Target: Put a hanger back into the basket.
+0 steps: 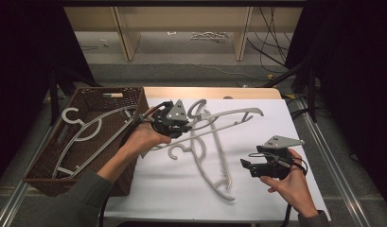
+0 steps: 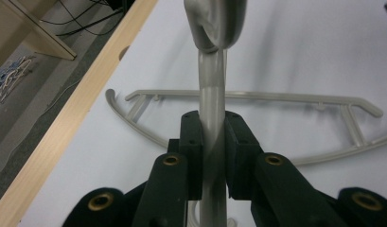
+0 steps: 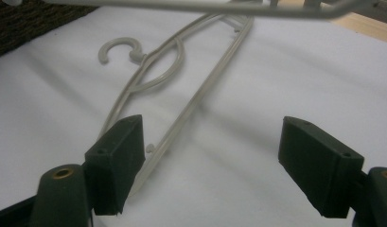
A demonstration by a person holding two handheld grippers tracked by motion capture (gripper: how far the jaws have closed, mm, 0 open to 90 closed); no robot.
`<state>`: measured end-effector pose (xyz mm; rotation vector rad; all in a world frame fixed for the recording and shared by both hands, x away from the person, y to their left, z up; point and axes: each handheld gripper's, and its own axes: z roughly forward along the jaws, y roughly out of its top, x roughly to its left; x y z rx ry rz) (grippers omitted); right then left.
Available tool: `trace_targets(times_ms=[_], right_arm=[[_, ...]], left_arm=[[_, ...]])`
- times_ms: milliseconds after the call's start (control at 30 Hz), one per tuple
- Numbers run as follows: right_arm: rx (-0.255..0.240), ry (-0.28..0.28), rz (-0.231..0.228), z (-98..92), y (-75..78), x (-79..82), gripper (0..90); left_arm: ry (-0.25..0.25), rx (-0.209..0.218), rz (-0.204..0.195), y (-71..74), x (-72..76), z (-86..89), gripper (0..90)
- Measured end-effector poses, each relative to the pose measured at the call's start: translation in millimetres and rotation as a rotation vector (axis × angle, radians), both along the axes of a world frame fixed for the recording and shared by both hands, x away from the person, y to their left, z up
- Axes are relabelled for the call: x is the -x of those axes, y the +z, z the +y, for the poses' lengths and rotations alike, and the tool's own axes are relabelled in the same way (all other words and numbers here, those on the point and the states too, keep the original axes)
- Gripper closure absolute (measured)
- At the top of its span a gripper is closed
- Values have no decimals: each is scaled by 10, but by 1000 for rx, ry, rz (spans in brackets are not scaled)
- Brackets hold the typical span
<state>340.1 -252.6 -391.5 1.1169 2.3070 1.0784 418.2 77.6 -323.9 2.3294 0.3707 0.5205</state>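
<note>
The tabletop (image 1: 257, 198) is covered in a white sheet, with a strip of pale wood showing along its far edge. At its left end sits a dark brown wicker basket (image 1: 89, 99), and a grey plastic hanger (image 1: 80, 135) lies slanted inside it, hook toward the far left corner.

On the white sheet lies a second grey hanger (image 1: 212, 163), flat, its hook (image 1: 178, 150) pointing left toward the basket and its long body running toward the near edge. In the right gripper view the same lying hanger (image 3: 181, 90) stretches away from the jaws, hook at the upper left.

A third grey hanger (image 1: 229, 118) is lifted off the sheet, crossing above the lying one, its bar running out to the right. The left hand-held gripper (image 1: 174, 124) is clenched on it near the hook; in the left gripper view the two black pads (image 2: 191, 151) press on either side of the grey stem (image 2: 212, 118) of that hanger.

The right hand-held gripper (image 1: 250, 166) sits near the right edge of the sheet, well apart from the lifted hanger, pointing left. Its jaws are released and stand wide with nothing between them, the lying hanger's end just beyond the left pad (image 3: 118, 161).
</note>
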Motion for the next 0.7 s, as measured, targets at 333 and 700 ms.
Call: trace_targets(times_ms=[333,700], right_arm=[[6,5,9,15,-33,0,244],[15,13,17,48,-68,-7,232]], left_arm=[[52,99,-7,449,25,394,799],[161,160,-33,678,41,980,798]])
